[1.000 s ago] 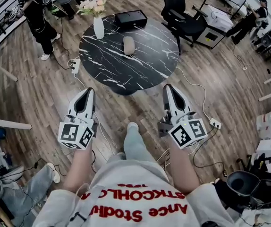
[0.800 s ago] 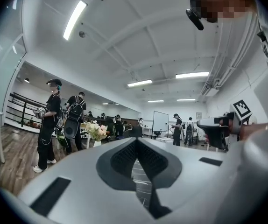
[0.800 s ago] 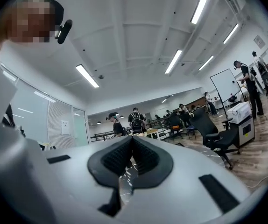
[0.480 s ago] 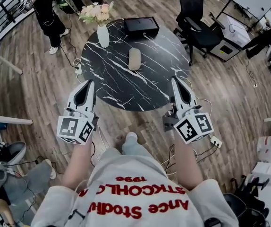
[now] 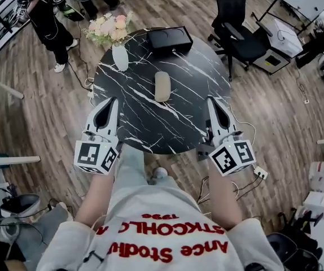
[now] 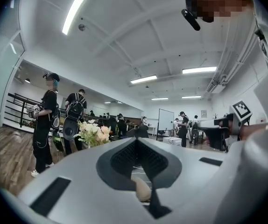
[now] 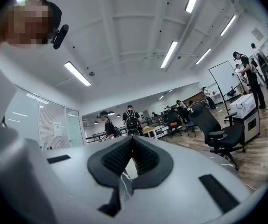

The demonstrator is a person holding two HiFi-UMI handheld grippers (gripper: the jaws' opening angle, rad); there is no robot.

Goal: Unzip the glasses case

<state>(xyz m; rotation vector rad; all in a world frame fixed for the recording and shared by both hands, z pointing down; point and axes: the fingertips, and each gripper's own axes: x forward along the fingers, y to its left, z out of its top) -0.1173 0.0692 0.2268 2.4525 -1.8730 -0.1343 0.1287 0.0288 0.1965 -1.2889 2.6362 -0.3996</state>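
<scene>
Now the case (image 5: 162, 86) lies ahead, midway between the left gripper (image 5: 111, 101) and right gripper (image 5: 212, 101), pointing away. Both grippers are closed, holding nothing.

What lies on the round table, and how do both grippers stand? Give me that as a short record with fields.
table: round, black marble
glasses case: beige, lying flat near the table's middle, untouched
vase: white, at the table's far left edge
flowers: pale bunch in the vase
black box: at the far edge
left gripper: shut, empty, over the near left rim
right gripper: shut, empty, over the near right rim
</scene>
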